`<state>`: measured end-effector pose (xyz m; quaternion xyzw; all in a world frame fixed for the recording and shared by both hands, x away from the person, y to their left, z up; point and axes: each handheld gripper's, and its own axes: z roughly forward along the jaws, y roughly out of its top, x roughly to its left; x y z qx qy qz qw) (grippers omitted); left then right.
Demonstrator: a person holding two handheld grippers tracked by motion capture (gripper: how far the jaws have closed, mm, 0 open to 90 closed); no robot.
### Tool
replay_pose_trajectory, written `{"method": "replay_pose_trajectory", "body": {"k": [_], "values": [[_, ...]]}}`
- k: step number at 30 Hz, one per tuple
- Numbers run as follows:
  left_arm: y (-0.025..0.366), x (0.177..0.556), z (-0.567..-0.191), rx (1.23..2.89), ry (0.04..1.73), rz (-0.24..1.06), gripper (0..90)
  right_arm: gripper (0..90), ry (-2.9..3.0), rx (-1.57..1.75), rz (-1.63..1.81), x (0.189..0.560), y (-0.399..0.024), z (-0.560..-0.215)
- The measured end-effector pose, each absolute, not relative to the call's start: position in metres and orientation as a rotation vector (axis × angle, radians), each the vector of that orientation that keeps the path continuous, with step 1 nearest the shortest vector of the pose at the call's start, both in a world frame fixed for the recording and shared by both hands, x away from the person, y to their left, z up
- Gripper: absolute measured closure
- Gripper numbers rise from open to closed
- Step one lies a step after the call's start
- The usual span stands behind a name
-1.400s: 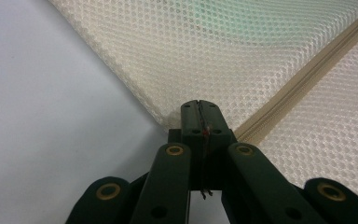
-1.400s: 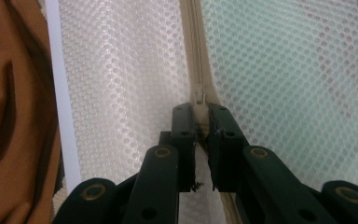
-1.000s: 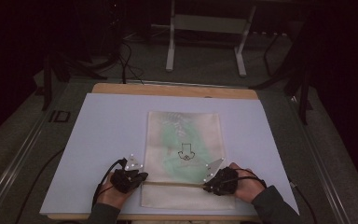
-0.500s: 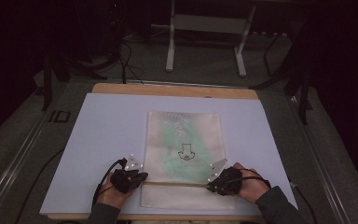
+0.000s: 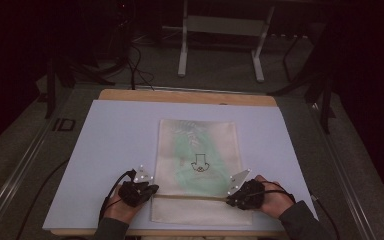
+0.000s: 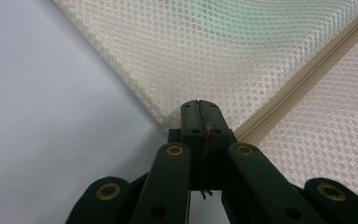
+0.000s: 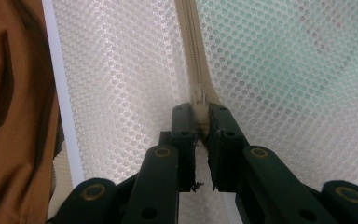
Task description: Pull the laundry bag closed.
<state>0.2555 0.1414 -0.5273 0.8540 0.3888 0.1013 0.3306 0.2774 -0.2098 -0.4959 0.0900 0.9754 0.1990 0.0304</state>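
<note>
While the mesh bag [image 5: 198, 160] is lying flat on the white surface [image 5: 115, 135], the left gripper [image 6: 199, 108] is pinching its corner, and the right gripper [image 7: 200, 112] is clamping its zipper pull [image 7: 199, 99].

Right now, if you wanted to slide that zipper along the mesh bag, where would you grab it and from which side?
Probably the small zipper pull, taken from the bag's right end. It stands up from the flat mesh bag, so the right gripper can close its jaws on either side of it. The left gripper pins the other corner.
</note>
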Motion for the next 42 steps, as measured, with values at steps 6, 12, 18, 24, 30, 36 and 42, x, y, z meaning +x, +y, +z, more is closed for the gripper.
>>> {"method": "replay_pose_trajectory", "body": {"k": [6, 12, 18, 24, 30, 36, 42], "values": [[0.141, 0.255, -0.527, 2.231, 1.017, 0.266, 89.4, 82.4, 3.001, 0.281, 0.610, 0.277, -0.214, -0.496], [0.141, 0.256, -0.527, 2.233, 1.015, 0.265, 89.3, 82.4, 3.004, 0.289, 0.614, 0.276, -0.218, -0.496], [0.141, 0.255, -0.527, 2.234, 1.016, 0.267, 89.4, 82.4, 3.001, 0.284, 0.621, 0.276, -0.220, -0.495], [0.141, 0.256, -0.527, 2.232, 1.016, 0.264, 89.4, 82.5, 3.000, 0.288, 0.608, 0.276, -0.222, -0.494], [0.141, 0.255, -0.527, 2.233, 1.016, 0.268, 89.4, 82.5, 3.001, 0.285, 0.611, 0.275, -0.223, -0.492], [0.141, 0.256, -0.527, 2.233, 1.015, 0.266, 89.4, 82.5, 3.001, 0.288, 0.614, 0.275, -0.224, -0.491], [0.141, 0.256, -0.527, 2.236, 1.014, 0.267, 89.4, 82.5, 3.003, 0.288, 0.628, 0.275, -0.227, -0.489]]}}
